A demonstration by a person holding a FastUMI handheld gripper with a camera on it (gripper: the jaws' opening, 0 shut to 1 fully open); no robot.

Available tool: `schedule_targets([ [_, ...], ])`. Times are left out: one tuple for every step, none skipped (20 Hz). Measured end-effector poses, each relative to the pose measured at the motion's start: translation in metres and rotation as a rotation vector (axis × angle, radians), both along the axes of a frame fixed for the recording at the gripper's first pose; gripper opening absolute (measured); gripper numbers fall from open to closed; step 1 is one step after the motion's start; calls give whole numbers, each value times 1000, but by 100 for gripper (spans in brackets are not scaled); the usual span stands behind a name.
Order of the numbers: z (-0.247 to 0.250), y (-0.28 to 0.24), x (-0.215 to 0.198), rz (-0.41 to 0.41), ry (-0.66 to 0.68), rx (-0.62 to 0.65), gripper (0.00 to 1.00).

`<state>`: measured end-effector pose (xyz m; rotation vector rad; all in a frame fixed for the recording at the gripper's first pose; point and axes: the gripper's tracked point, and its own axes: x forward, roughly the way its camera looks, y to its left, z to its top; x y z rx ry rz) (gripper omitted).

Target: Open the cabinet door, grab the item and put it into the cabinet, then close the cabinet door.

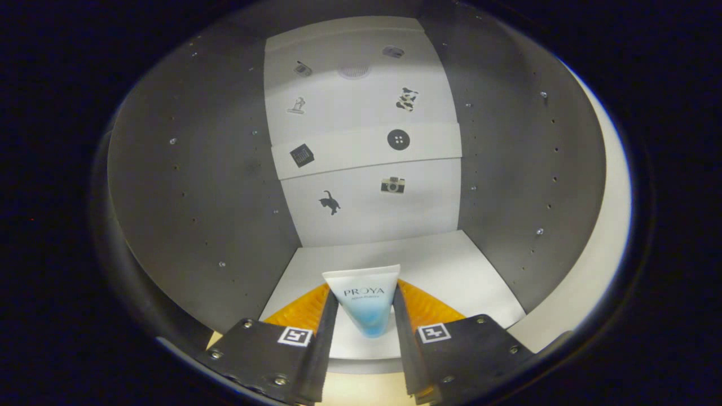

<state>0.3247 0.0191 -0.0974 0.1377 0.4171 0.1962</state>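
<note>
the gripper (365,307) points into the open cabinet (186,186). its two fingers are set a narrow gap apart, and a tube (364,299) stands between them. the tube is upright, with its wide flat crimped end uppermost and its tapered end lowest. each finger (327,321) lies against one side of the tube, so both fingers press on it and the tube is held.

the tube is white at the top and fades to blue toward the bottom. it is positioned above the front part of the cabinet floor (451,270), a white panel that extends beyond the fingers to the back wall (366,214). whether the tube's lower end touches the floor cannot be determined.

the back wall is white and carries a shelf (350,152) across its width. small dark stickers are fixed to the back wall and to the shelf front, including a cat sticker (330,202) and a camera sticker (392,185). the left and right side walls are grey, with rows of small holes.
</note>
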Motion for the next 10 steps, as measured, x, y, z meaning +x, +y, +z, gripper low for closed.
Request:
schedule_targets([
  [1,1,-1,8,1,7,56],
  [0,2,0,19,1,8,58],
  [-1,3,0,25,7,7,60],
  [0,1,0,19,2,4,60],
  [3,-1,-1,12,-7,1,63],
  [5,1,-2,13,-19,8,67],
  [9,0,-4,6,-31,10,71],
  [12,-1,-8,6,-38,10,74],
  [14,-3,-14,2,-46,5,77],
  [16,-4,-22,4,-51,2,80],
])
